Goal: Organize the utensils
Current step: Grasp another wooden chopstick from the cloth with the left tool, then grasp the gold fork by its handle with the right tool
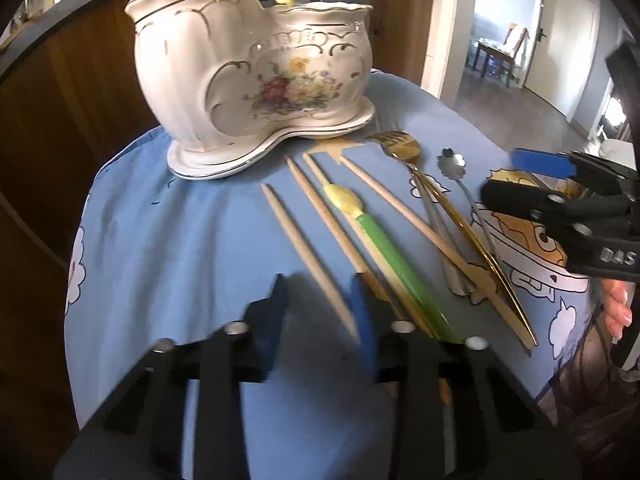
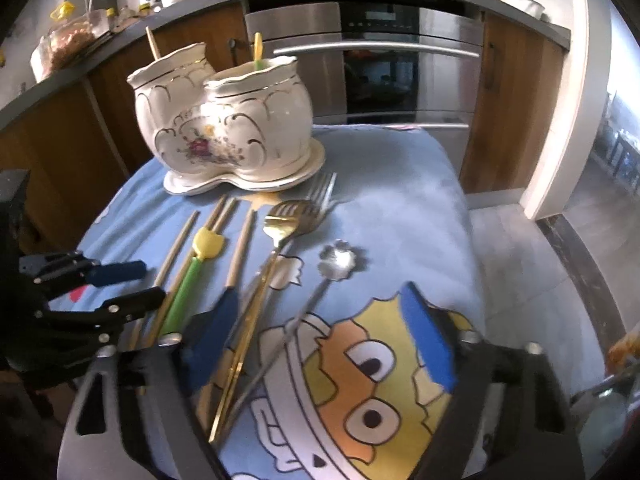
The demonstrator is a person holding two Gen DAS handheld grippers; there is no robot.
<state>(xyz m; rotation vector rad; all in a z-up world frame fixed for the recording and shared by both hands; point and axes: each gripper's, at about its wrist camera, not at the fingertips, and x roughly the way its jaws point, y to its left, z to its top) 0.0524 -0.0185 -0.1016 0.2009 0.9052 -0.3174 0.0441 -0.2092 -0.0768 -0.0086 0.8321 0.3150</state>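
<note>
Your left gripper (image 1: 320, 300) had its jaws narrowed around the leftmost chopstick (image 1: 308, 260), contact unclear. Its long axis ran toward the ceramic holder (image 1: 248, 72), upper left. Right gripper (image 2: 320, 340) stood wide, straddling gold fork (image 2: 256, 292) and flower spoon (image 2: 312, 300), gripping nothing.

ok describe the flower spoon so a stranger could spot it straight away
Start at the white floral ceramic holder on the blue cartoon cloth. Among the utensils lying in front of it, take the one furthest right, beside the gold fork. The silver spoon alone has a flower-shaped bowl.
</note>
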